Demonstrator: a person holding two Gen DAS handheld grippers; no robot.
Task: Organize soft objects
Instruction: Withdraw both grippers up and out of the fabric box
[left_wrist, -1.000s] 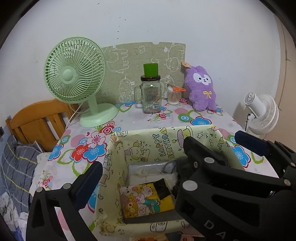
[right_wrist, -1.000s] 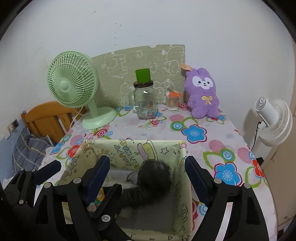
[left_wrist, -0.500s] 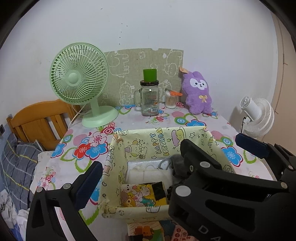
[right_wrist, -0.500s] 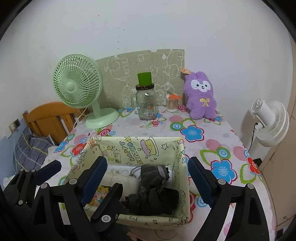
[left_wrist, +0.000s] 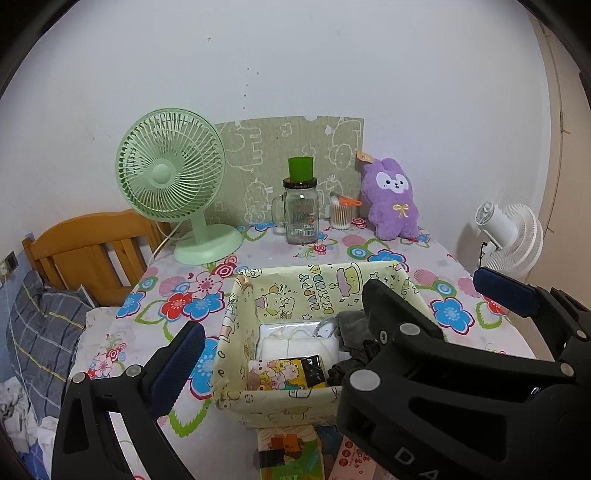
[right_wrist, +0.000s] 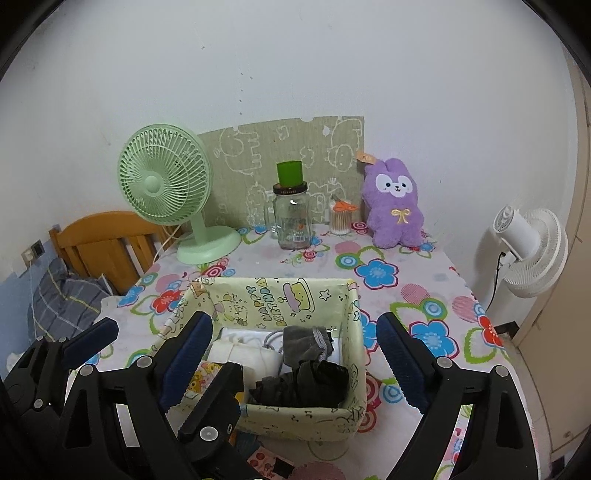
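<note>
A pale yellow cartoon-print fabric basket (right_wrist: 255, 302) (left_wrist: 295, 288) stands on the flowered table. Inside lie dark grey and black crumpled cloths (right_wrist: 306, 369) (left_wrist: 351, 328), a white folded item (right_wrist: 243, 354) (left_wrist: 295, 343) and a yellow cartoon packet (left_wrist: 288, 373). A purple plush rabbit (right_wrist: 393, 203) (left_wrist: 391, 199) sits at the back right by the wall. My right gripper (right_wrist: 295, 369) is open and empty, held above the basket's near side. My left gripper (left_wrist: 332, 336) is open and empty, with the right gripper's black body crossing its view.
A green desk fan (right_wrist: 166, 184), a glass jar with green cup (right_wrist: 291, 214) and a cotton-swab cup (right_wrist: 341, 218) stand along the back. A white fan (right_wrist: 528, 247) stands beyond the right table edge. A wooden headboard (right_wrist: 107, 240) and bedding lie left. Small printed packets (left_wrist: 291, 454) lie before the basket.
Both grippers have pulled back and up from the basket. The dark cloth that hung at the right gripper now lies in the basket, let go.
</note>
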